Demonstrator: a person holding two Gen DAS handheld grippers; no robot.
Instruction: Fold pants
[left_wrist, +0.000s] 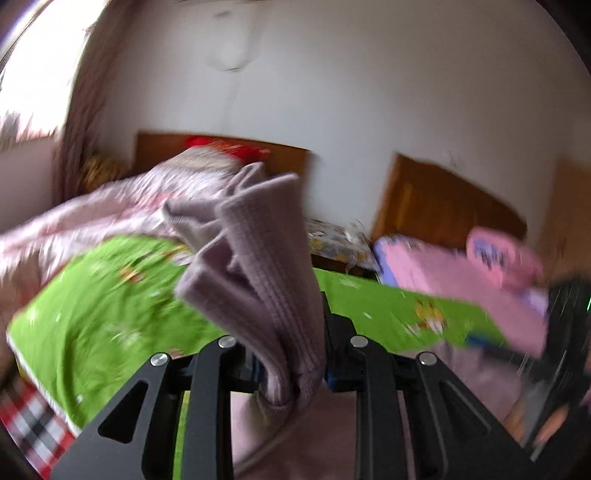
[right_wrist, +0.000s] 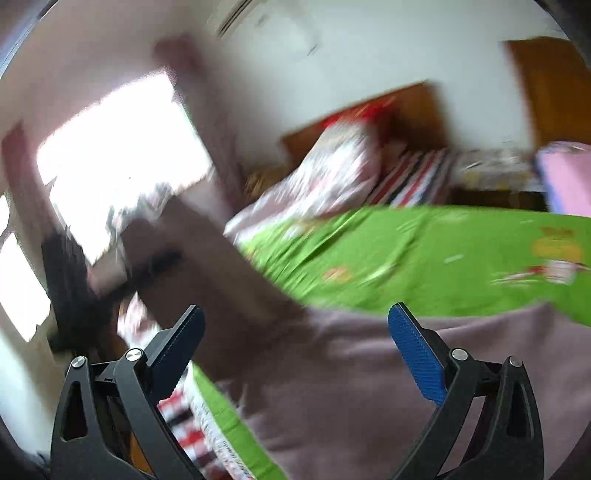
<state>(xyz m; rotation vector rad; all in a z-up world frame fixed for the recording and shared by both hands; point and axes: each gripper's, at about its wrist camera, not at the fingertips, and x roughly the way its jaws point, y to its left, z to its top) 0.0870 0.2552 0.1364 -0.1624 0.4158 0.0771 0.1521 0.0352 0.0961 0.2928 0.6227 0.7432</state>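
Observation:
The pants (left_wrist: 258, 266) are mauve ribbed knit. My left gripper (left_wrist: 291, 369) is shut on a bunched end of them, and the fabric stands up in folds above the jaws, lifted over the green sheet (left_wrist: 110, 314). In the right wrist view the pants (right_wrist: 369, 387) lie spread across the green sheet (right_wrist: 424, 258), with one part rising toward the upper left. My right gripper (right_wrist: 295, 332) is open and empty just above the fabric. Both views are motion-blurred.
A pink patterned quilt (left_wrist: 122, 206) is heaped at the bed's far left by a wooden headboard (left_wrist: 221, 147). A second bed with pink bedding (left_wrist: 461, 273) stands to the right. A bright window (right_wrist: 122, 158) is at the left. A plaid cloth (left_wrist: 26, 424) hangs below the sheet.

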